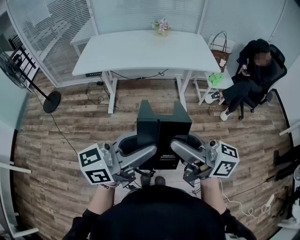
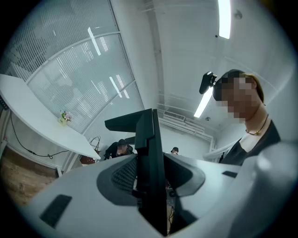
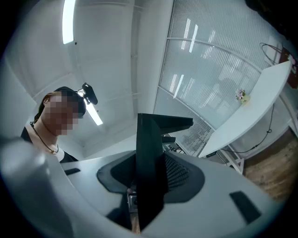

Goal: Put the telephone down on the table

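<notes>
The telephone is clamped at each side panel by the jaws of the left gripper and right gripper, seemingly so that it is held level for carrying to the bench.

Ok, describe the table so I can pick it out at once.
Across the wood floor, against the glass wall, stands the long white table. It alone carries a small vase of flowers at its far edge.

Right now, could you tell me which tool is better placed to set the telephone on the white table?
Probably neither alone. The left tool and right tool each clamp one side of the telephone, held above the floor. The table lies straight ahead, so both should carry it together.
</notes>
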The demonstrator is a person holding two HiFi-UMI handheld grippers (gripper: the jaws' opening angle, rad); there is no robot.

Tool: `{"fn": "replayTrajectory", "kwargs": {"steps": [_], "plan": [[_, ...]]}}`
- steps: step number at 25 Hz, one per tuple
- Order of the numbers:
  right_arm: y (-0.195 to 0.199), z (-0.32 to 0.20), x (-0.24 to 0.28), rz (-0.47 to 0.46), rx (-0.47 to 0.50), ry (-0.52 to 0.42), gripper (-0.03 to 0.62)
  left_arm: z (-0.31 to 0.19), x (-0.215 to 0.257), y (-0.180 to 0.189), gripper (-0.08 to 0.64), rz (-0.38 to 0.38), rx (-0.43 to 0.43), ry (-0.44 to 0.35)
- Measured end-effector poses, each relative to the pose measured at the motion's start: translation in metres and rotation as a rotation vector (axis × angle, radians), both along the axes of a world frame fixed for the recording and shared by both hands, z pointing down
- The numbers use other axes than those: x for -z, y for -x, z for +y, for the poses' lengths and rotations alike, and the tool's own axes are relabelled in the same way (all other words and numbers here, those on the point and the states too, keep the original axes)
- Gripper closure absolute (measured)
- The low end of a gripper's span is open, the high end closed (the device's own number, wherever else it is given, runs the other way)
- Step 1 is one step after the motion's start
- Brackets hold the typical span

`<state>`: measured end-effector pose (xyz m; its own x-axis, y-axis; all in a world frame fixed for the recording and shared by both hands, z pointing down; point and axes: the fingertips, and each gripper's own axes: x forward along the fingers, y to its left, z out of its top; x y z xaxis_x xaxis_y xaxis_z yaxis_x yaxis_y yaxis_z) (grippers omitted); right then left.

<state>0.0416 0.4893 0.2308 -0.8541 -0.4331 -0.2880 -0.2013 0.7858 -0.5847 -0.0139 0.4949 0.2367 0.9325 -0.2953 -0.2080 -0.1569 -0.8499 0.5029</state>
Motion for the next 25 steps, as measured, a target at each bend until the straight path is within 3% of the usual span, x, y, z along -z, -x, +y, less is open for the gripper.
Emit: {"fn": "replayTrajectory", "kwargs": {"steps": [17,25], "plan": [[0.001,-0.001,-0.002,-0.003,0.015,-0.002,0.419,0.001,-0.003,0.001,0.371,-0.011,0.031,0.002],[0.025,-0.002,-0.005,0.027,0.012,-0.020,0.414,0.000,-0.006,0.023,0.373,-0.010,0.037,-0.007]]}}
